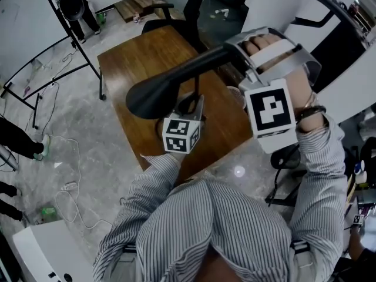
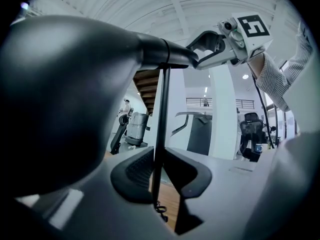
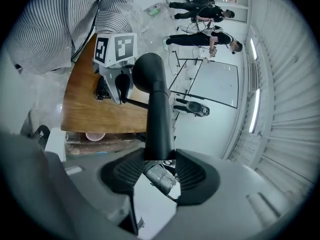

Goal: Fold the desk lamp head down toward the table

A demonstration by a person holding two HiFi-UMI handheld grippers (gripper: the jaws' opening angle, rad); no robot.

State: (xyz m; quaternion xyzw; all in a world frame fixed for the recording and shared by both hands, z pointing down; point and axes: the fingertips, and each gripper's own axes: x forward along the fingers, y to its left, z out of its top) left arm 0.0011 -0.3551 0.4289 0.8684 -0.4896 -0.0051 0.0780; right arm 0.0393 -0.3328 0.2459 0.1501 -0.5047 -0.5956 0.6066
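Note:
A black desk lamp stands on the wooden table [image 1: 144, 51]. Its broad head [image 1: 150, 96] reaches out to the left on a long neck [image 1: 200, 63], above a thin upright pole [image 2: 161, 114]. My left gripper [image 1: 197, 103] is shut on that pole, which its own view shows pinched between the pads [image 2: 159, 171]. My right gripper [image 1: 232, 51] is shut on the back end of the neck, and in its own view the dark neck [image 3: 159, 129] runs out from between the jaws [image 3: 160, 159]. The lamp's base is hidden.
A black chair [image 1: 170, 16] stands at the table's far end. Black stands [image 1: 64, 34] and cables cross the floor at left. A treadmill [image 1: 335, 22] is at upper right. People [image 3: 200, 9] stand farther off in the right gripper view.

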